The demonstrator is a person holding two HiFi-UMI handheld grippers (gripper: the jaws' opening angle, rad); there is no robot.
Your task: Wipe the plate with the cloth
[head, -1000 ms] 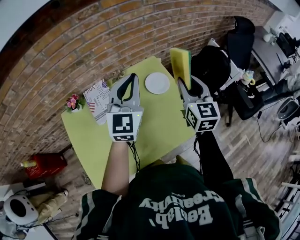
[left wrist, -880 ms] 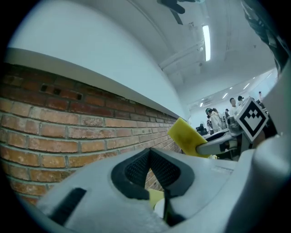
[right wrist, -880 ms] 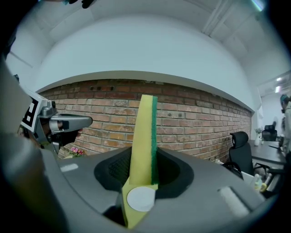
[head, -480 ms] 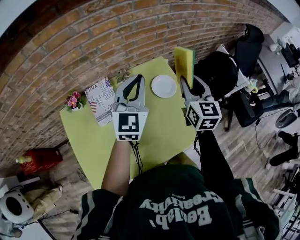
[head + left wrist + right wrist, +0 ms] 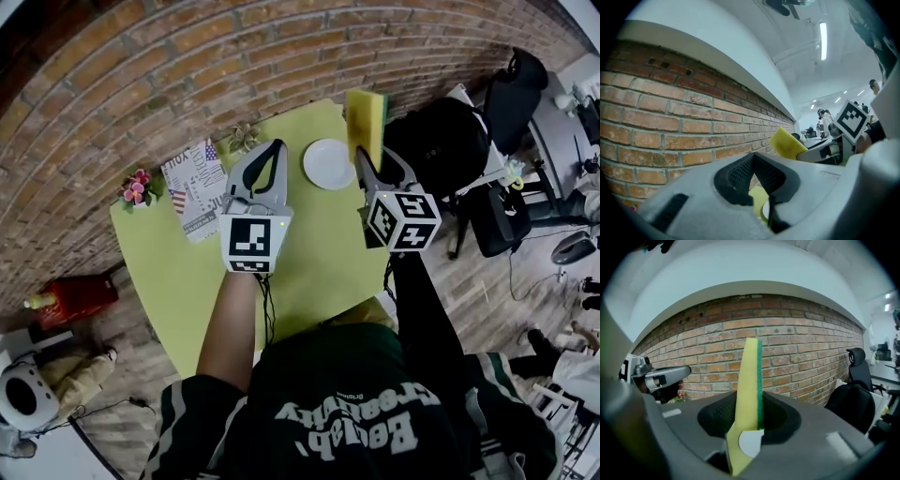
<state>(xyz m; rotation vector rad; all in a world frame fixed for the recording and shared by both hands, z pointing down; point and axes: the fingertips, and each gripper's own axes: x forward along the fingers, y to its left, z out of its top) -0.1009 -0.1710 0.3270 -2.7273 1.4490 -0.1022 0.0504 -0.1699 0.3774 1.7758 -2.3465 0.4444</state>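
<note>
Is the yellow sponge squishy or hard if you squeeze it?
Probably squishy: the sponge seems pinched narrower where the right gripper clamps it. Likely light and fairly firm too, since it stands straight up without drooping.

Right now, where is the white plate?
In the head view, the plate lies on the green table, far side, just left of the sponge in the right hand-held gripper.

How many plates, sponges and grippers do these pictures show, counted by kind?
plate: 1
sponge: 1
grippers, the left gripper and the right gripper: 2
Total: 4
</note>
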